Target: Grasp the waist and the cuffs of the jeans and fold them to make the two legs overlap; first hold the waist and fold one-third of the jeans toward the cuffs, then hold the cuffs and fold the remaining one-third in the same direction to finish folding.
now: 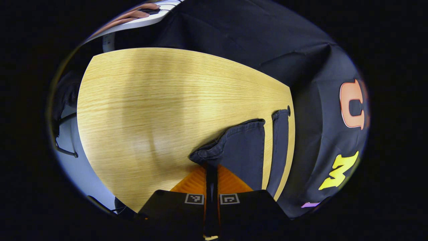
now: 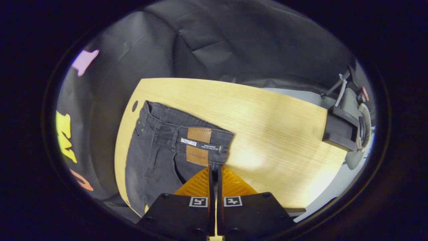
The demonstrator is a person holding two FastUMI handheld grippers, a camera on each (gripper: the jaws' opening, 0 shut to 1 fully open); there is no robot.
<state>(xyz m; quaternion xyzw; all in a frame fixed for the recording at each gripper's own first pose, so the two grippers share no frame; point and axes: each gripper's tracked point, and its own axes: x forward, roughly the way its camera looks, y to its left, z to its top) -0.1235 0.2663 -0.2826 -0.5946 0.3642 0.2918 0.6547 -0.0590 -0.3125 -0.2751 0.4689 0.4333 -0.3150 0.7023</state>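
Dark grey jeans lie on the light wooden table (image 1: 150,110). In the left gripper view the two cuffs point away from me: one leg (image 1: 245,147) is lifted and bunched at its near corner, the other leg (image 1: 279,144) lies flat by the table's right edge. My left gripper (image 1: 211,169) is shut on the bunched cuff, with dark cloth between its fingers. In the right gripper view the waist (image 2: 187,134) with a brown leather patch (image 2: 199,135) lies on the table (image 2: 277,134). My right gripper (image 2: 214,170) is shut on the waistband's near edge.
A grey and black stand-mounted device (image 2: 347,127) sits past the table's right end in the right gripper view. A hand (image 1: 140,13) rests on a white object at the top left of the left gripper view. A small hole (image 2: 134,106) marks the table corner by the jeans.
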